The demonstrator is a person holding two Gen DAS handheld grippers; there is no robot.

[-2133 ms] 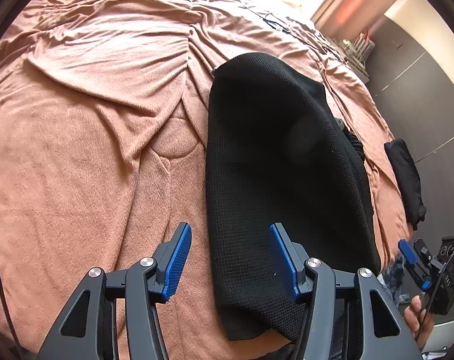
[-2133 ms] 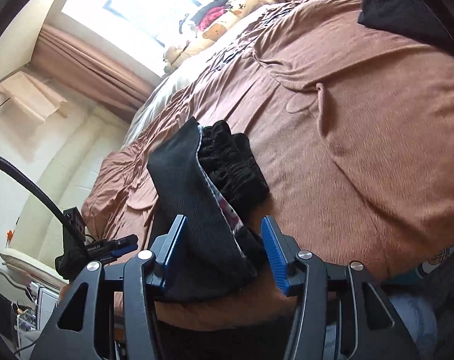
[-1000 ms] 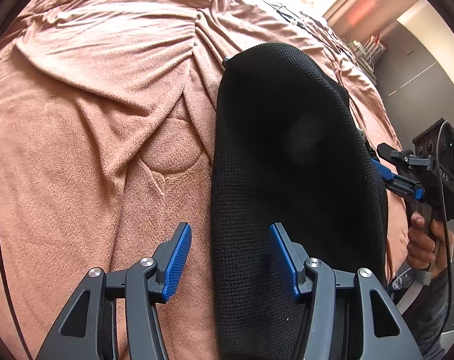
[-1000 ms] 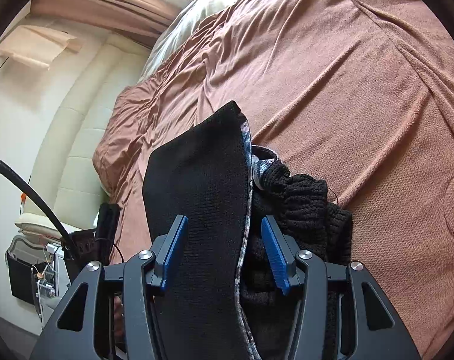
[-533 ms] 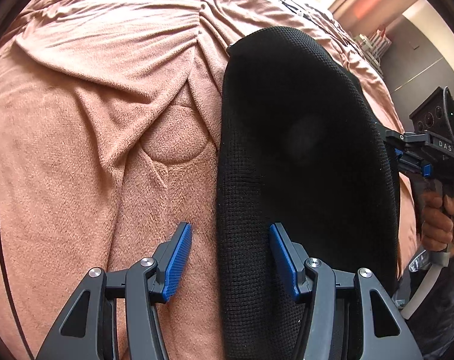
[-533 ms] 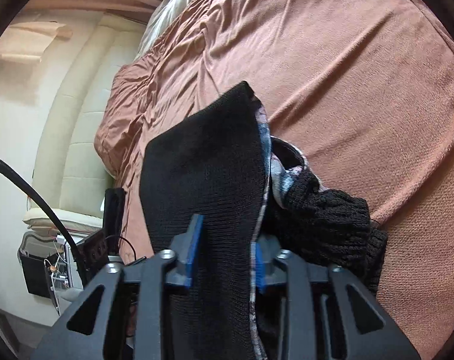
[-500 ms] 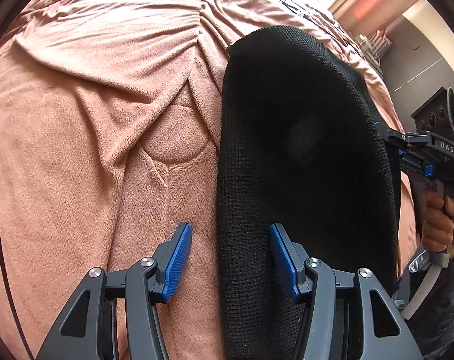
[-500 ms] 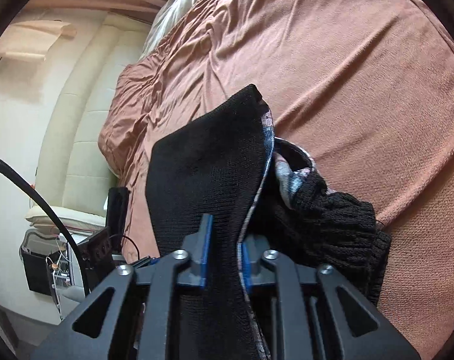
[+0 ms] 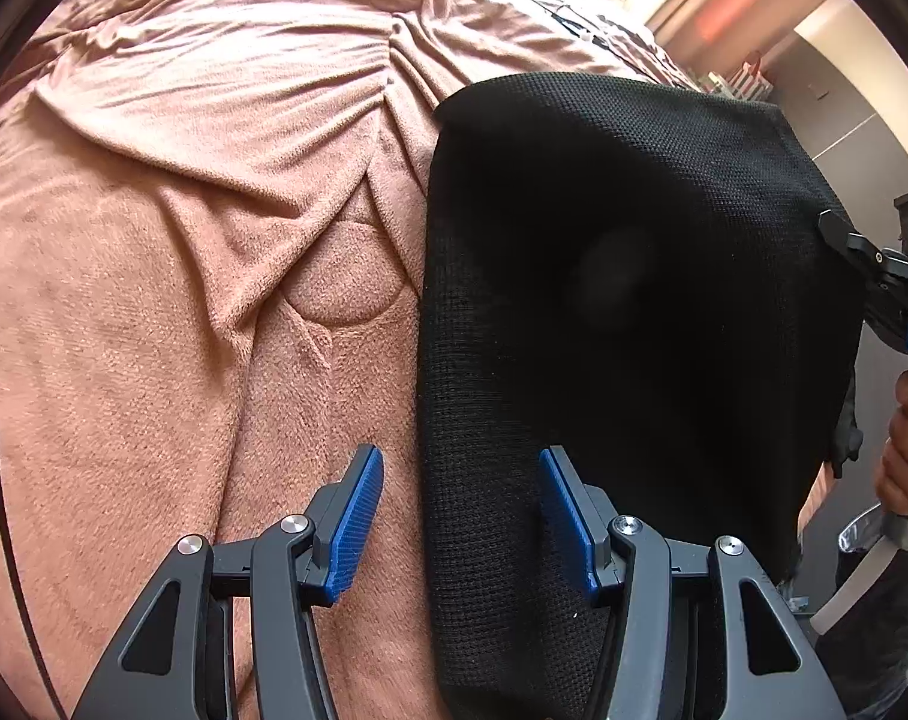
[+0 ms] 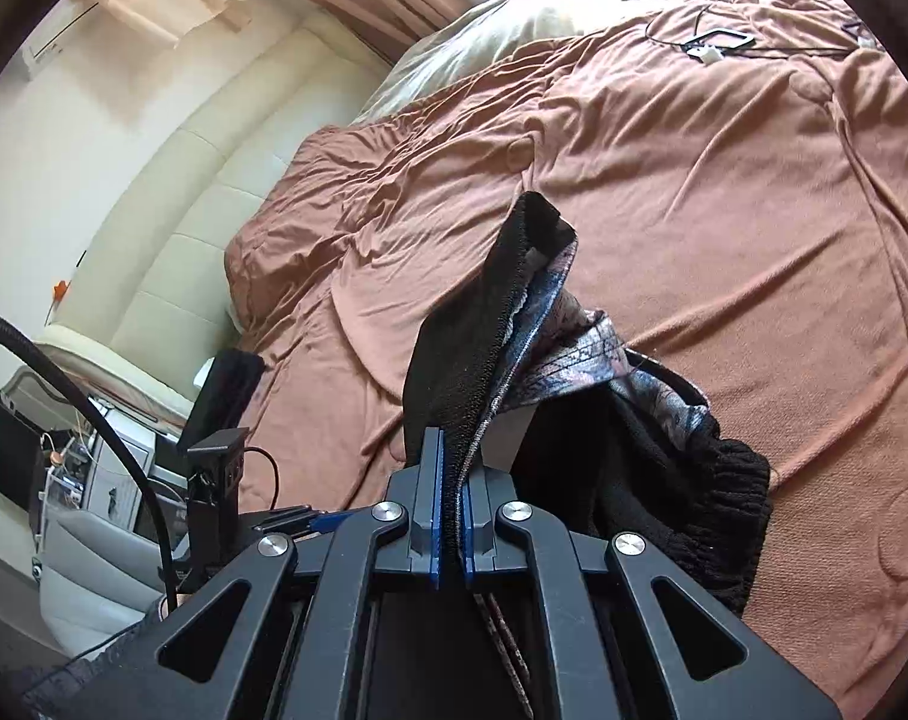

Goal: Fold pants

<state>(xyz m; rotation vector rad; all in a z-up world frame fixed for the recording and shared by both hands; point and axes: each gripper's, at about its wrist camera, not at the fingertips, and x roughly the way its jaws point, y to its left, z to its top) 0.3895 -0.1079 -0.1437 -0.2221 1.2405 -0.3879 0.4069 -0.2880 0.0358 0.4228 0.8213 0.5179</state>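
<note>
Folding is only starting: your right claw [image 10: 450, 516] is pinching the pants [image 9: 622, 312] edge, lifting it off the bed [image 9: 184, 240]. Your left claw [image 9: 460, 516] is hanging half open, empty, straddling the near edge.

Right claw [image 10: 449, 516] clamps black pants [image 10: 484, 324] edge.
</note>
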